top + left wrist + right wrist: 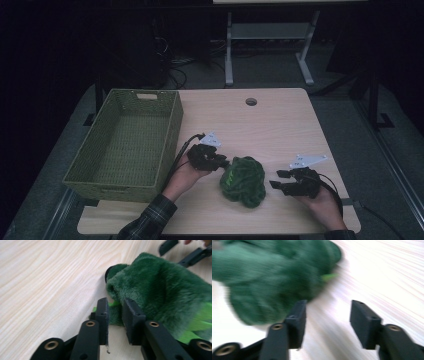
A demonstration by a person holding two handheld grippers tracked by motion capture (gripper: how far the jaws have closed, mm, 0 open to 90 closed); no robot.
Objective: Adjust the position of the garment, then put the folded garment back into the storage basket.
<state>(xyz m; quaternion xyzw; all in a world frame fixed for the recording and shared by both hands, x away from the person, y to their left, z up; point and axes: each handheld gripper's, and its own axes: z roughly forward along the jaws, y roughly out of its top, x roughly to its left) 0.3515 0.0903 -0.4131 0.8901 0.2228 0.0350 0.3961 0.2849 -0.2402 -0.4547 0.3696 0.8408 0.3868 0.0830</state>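
A dark green plush toy (243,181) with bright green patches lies on the wooden table near its front edge. My left gripper (223,162) is at the toy's left side. In the left gripper view its jaws (115,312) stand slightly apart, with a fold of the green plush (162,287) reaching into the gap, and the pads do not press on it. My right gripper (276,179) sits just right of the toy. In the right gripper view it (328,315) is open with bare table between its jaws, and the blurred toy (269,272) lies beyond the left jaw.
A woven olive basket (125,93) stands on the left side of the table (280,125), with nothing in it. A round cable hole (251,101) is near the far edge. Desk legs and cables stand on the dark floor beyond.
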